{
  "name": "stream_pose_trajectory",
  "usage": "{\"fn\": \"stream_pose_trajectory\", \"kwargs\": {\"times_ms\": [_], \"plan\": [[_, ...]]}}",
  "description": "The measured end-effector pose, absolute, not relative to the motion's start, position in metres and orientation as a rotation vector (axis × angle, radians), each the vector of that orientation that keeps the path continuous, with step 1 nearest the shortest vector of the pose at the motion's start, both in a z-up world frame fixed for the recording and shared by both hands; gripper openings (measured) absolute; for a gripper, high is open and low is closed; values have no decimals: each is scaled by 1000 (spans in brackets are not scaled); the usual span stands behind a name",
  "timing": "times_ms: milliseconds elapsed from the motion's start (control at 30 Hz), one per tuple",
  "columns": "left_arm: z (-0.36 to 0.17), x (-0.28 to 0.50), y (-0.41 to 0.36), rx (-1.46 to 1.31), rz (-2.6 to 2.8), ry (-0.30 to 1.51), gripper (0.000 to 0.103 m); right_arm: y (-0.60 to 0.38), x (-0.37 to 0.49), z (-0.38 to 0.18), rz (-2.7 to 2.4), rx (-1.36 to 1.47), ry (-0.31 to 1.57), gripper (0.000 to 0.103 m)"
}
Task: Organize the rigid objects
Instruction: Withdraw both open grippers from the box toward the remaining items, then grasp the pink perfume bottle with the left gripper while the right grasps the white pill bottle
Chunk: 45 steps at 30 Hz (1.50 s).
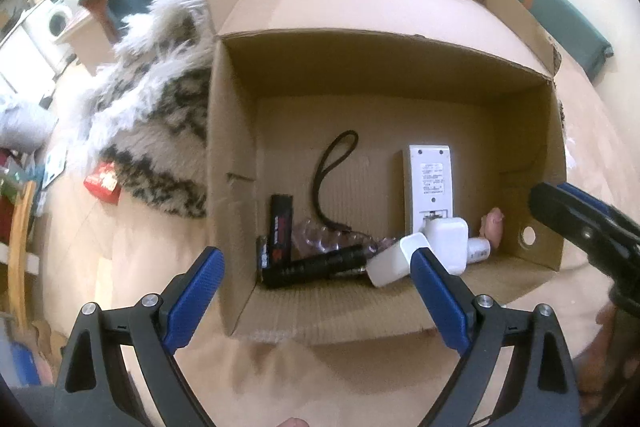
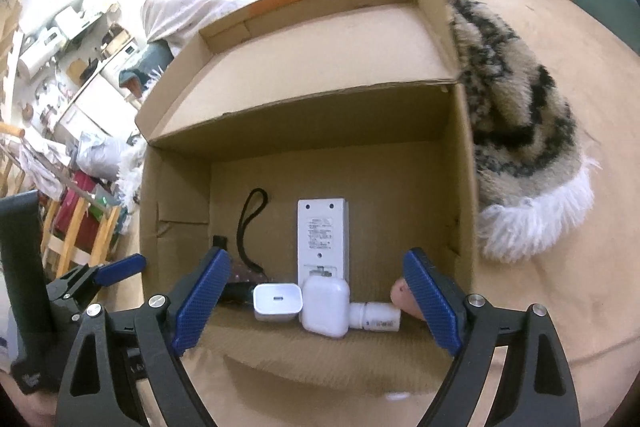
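Left wrist view: left gripper hangs above the near rim of the cardboard box, jaws wide apart, nothing between them. Right gripper likewise spread and empty over the same box.

Contents bunched along the near wall: black flashlight with wrist strap, black battery pack, white charger cube, white earbud case, small white bottle, and a white remote lying face down on the floor of the box. A pinkish item in the corner is unclear.

Handling judgement: all look light, hard-shelled and smooth, so likely to slip under the pads. Take the remote across its narrow width; pinch the case and charger on flat opposite faces; grip the flashlight at mid-barrel, since round bodies may roll.
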State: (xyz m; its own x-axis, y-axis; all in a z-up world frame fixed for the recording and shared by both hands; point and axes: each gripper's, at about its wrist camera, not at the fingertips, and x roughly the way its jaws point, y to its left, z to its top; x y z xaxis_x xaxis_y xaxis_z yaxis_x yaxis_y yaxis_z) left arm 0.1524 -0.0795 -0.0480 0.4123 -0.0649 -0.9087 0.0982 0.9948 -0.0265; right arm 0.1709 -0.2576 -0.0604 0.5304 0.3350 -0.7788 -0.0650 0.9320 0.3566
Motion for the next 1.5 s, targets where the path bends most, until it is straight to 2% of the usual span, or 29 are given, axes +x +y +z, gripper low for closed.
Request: {"fn": "stream_pose_trajectory", "kwargs": {"times_ms": [500,800,1067,1200,1233,1267,1333,1400,1500], "plan": [[-40,92,-53,-12,-90,1167,93,-264,110,-68,234,306,1044,94],[-65,76,-31,-38,-33,1201,93,-273,91,-102,200,344,1169,94],[-69,80,-29,-84,-28,1224,93,-316,102,-147,56,581,1299,94],[-70,82,-32,-101,-46,1241,93,-313,110,-160,3,523,1347,94],[-71,83,-34,-104,-50,1248,93,-308,115,-163,-1,488,1359,88],[-72,84,-35,-105,-53,1253,93,-304,120,-165,6,463,1368,75],[-74,84,-38,-103,-64,1262,93,-295,129,-169,25,424,1383,63],[-75,84,-41,-92,-69,1263,93,-287,138,-174,37,407,1385,61],[-78,84,-43,-71,-71,1269,93,-275,146,-184,34,347,1403,50]]}}
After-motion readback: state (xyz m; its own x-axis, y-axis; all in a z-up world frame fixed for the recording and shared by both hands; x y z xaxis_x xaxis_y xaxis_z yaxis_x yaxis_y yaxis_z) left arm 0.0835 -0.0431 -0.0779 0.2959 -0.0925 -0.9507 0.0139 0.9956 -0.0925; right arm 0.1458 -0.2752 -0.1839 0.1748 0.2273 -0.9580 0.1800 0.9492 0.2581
